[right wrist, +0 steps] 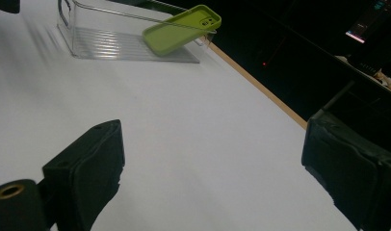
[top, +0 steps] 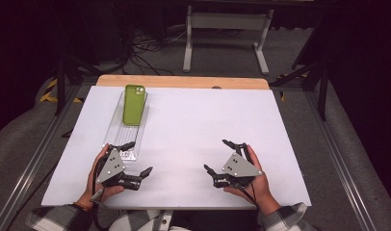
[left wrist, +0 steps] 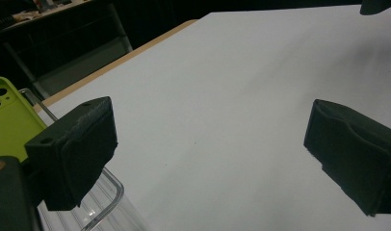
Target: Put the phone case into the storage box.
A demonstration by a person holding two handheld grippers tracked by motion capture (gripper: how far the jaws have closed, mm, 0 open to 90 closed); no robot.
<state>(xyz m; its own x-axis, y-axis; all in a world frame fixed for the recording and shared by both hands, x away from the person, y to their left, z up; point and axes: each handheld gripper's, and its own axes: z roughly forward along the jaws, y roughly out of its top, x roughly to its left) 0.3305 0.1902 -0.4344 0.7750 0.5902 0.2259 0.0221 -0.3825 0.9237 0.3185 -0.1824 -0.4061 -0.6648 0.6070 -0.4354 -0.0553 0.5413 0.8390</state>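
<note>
In the high view, the left gripper (top: 137, 158) sits in the lower left of the frame, held in the person's left hand (top: 98, 175), with its jaws spread wide apart and nothing between them; one jaw lies over the near end of the clear tray (top: 117, 129), the other points toward the centre of the white table top (top: 203, 120). The right gripper (top: 217, 155) sits in the lower right of the frame in the right hand (top: 254, 180), its jaws likewise wide apart and empty, above bare table surface. The two grippers are well apart from each other. The green phone case (top: 134, 104) is in the upper left of the frame, propped tilted in the far end of the clear tray with its camera cut-out uppermost, resting against the tray's far rim. The left gripper view shows the case (left wrist: 8, 118) at the left edge of the frame and the tray rim (left wrist: 109, 190) at the lower left, just beside the nearer jaw; whether that jaw touches the rim cannot be told. The right gripper view shows the case (right wrist: 181, 29) at the top centre of the frame, leaning over the tray (right wrist: 116, 45), well apart from the jaws. A wooden edge strip (top: 184, 82) borders the table's far side. Plaid sleeves (top: 285, 219) enter from the bottom of the frame.
</note>
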